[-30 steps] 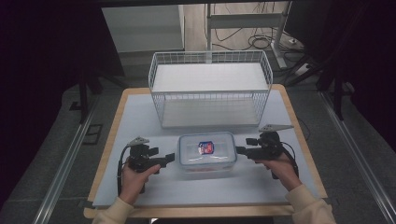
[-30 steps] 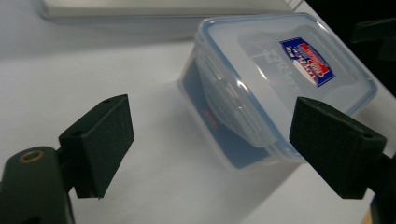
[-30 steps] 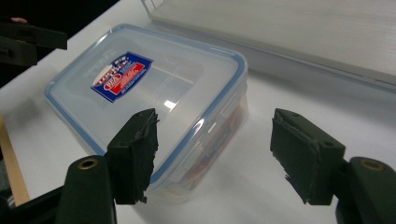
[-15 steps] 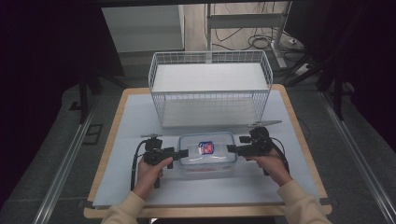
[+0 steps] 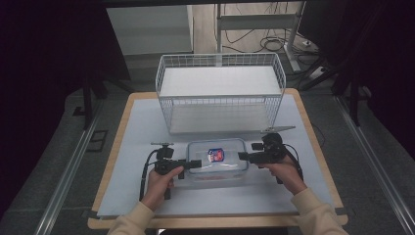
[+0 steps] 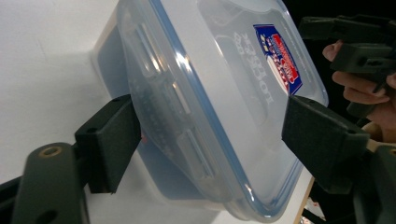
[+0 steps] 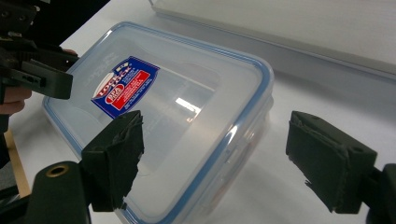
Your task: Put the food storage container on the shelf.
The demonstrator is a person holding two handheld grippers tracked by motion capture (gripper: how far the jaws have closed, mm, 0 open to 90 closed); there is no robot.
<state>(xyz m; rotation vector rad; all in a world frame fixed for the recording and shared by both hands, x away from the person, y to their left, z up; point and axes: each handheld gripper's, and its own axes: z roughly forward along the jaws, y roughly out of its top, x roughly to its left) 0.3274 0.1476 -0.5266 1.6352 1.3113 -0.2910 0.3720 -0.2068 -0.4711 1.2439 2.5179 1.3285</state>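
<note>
High view: clear plastic container [image 5: 218, 156] with blue-rimmed lid lies flat on the pale table cover [image 5: 132, 142], near the person's edge, in front of the white wire basket [image 5: 220, 93] and apart from it.
Lid label: red and blue sticker [image 5: 215, 154] near the lid's middle.
Left gripper [image 5: 195, 164]: at the container's left end, held in the person's left hand [image 5: 159, 183]. Left gripper view has the container's end [image 6: 196, 107] between the two black jaws, one jaw at the side wall below the rim, the other over the lid; the jaws have just been closing in. Pads look close to the plastic, with a small gap on the lid side, so not yet clamped.
Right gripper [image 5: 243, 156]: at the container's right end, in the right hand [image 5: 284, 172]. Right gripper view shows jaws spread wide, having just been opening; the lid's corner [image 7: 243, 93] sits between them, one jaw over the lid, the other out over bare table, neither pressing.
Container: resting on the table, level.
</note>
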